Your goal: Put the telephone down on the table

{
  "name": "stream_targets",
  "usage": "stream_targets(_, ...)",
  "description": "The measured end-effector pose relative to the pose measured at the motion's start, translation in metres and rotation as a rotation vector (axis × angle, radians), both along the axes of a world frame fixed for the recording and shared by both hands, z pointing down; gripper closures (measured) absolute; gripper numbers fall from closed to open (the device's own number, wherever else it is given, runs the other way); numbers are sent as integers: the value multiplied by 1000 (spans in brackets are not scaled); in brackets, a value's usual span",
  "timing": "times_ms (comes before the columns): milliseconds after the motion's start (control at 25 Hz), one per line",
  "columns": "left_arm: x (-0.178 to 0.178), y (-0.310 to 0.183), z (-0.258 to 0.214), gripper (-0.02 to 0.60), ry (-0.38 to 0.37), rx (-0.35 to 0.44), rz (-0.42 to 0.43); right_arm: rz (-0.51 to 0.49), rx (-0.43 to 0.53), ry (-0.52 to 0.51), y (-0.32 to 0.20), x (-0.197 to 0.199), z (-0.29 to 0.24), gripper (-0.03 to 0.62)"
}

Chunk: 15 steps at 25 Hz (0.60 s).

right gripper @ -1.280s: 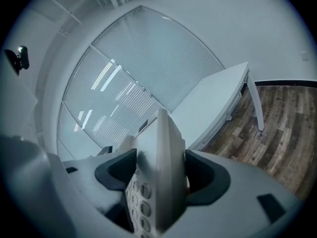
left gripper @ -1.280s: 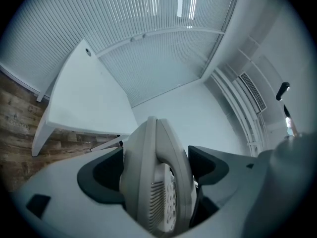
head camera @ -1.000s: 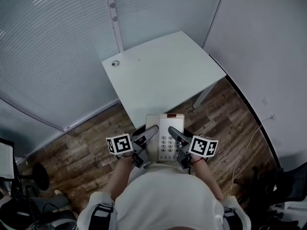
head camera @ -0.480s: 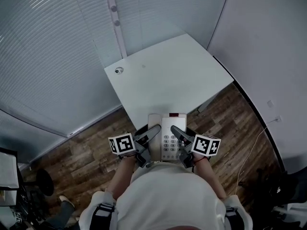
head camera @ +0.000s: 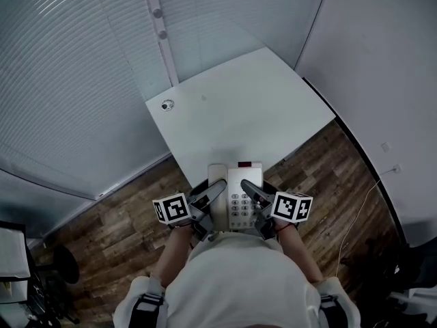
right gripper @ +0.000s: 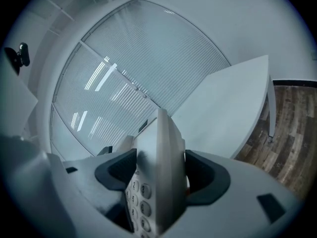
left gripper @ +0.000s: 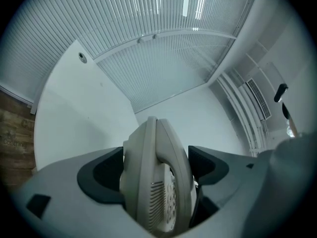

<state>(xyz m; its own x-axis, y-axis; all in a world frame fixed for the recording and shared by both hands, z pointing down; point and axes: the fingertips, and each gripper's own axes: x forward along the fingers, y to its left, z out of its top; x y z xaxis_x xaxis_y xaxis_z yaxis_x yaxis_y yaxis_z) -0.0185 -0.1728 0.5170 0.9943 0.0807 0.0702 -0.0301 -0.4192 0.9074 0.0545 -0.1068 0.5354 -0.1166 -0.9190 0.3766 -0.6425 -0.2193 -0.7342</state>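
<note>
White table (head camera: 239,108) ahead, telephone (head camera: 239,197) clamped between fingers (head camera: 213,191)

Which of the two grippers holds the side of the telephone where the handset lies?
The left gripper: its jaws are shut on the edge of the telephone with the handset. The right gripper is shut on the opposite edge, beside the keypad.

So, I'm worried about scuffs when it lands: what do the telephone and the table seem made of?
The telephone looks like moulded plastic, pale and matte, with rounded edges and a slotted grille. The table has a smooth, even white top without grain, probably laminate or painted board.
</note>
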Motion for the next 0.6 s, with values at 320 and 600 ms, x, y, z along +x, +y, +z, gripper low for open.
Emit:
stream_targets(320,1,-1,8,192,-25,-21,-43,-42,-14,-20,-4,3,7,281)
stream_targets(600,27,-30,11,193,-30,-9,-124,-124,-8,-32,-40,33,10,281)
